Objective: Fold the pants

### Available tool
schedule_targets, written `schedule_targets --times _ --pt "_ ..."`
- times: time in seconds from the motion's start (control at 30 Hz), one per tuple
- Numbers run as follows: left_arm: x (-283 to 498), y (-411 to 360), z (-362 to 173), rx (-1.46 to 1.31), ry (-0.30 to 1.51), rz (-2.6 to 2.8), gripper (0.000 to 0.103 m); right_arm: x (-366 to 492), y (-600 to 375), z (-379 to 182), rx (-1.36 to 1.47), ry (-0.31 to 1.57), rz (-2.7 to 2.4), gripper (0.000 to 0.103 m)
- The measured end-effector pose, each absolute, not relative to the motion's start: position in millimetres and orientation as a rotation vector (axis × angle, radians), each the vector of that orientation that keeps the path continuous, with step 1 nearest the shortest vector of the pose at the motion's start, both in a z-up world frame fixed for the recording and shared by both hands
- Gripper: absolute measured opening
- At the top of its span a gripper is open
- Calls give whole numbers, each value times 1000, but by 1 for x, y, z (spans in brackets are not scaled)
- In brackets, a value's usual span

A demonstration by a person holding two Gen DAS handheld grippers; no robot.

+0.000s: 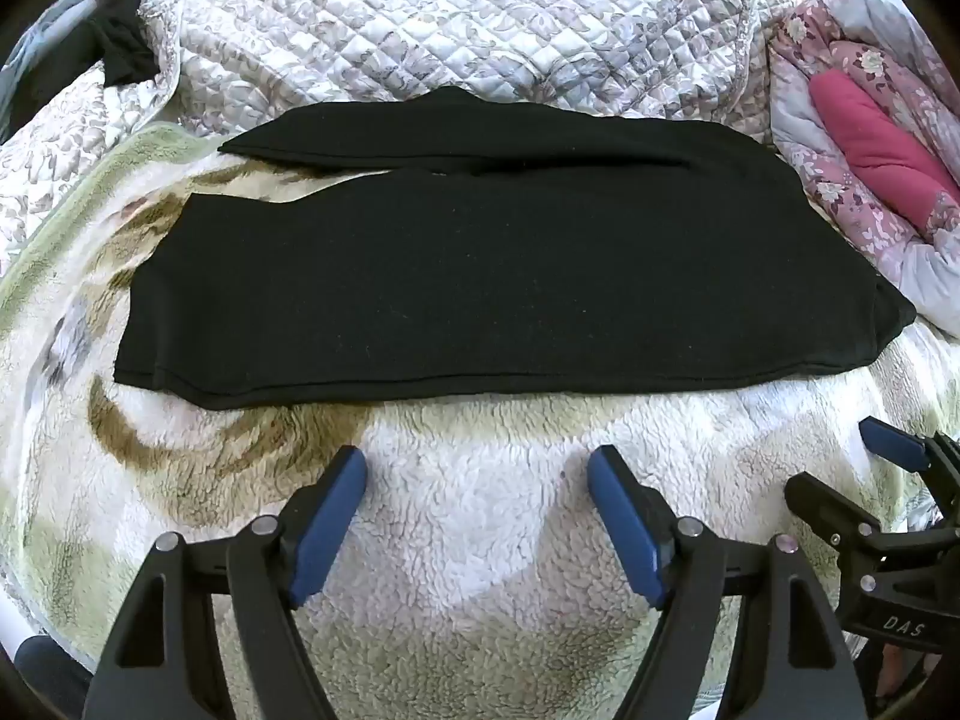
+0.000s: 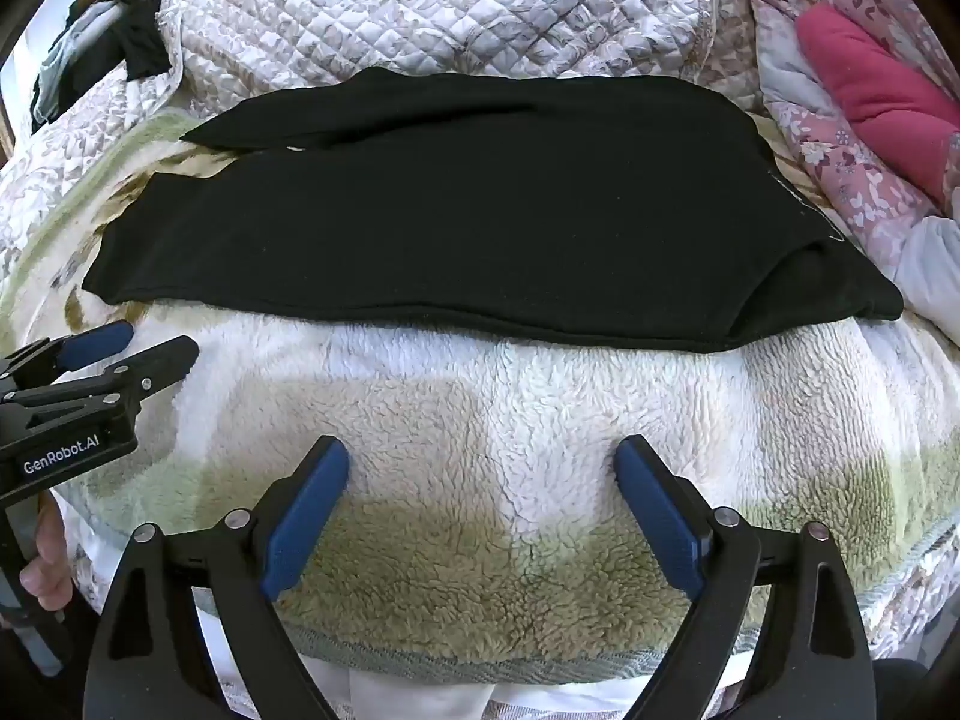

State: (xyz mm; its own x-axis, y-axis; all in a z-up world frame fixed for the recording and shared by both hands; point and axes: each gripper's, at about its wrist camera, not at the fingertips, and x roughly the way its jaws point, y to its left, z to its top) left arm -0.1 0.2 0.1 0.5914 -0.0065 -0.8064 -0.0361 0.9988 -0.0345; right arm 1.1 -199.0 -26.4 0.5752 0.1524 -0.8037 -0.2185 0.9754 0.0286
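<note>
Black pants (image 1: 480, 276) lie flat across a fluffy white and green blanket (image 1: 480, 510), legs pointing left, waist at the right. In the right wrist view the pants (image 2: 468, 222) show the two legs side by side with a narrow gap at the left. My left gripper (image 1: 477, 468) hovers over the blanket just short of the pants' near edge, open, nothing between its blue pads. My right gripper (image 2: 483, 459) also stands open over the blanket (image 2: 480, 420), nearer than the pants' edge. Each gripper shows at the side of the other's view.
A quilted floral bedspread (image 1: 450, 18) is bunched behind the pants. A pink and floral bundle (image 1: 870, 138) lies at the right. Dark clothes (image 1: 120, 54) hang at the far left. The blanket's front edge (image 2: 480, 660) drops off close below my right gripper. A hand (image 2: 45, 570) shows at the lower left.
</note>
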Motion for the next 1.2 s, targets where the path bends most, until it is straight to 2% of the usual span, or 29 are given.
schedule_targets --times 1.2 --pt "1 -1 -2 -22 956 11 81 5 -196 -28 -98 957 202 93"
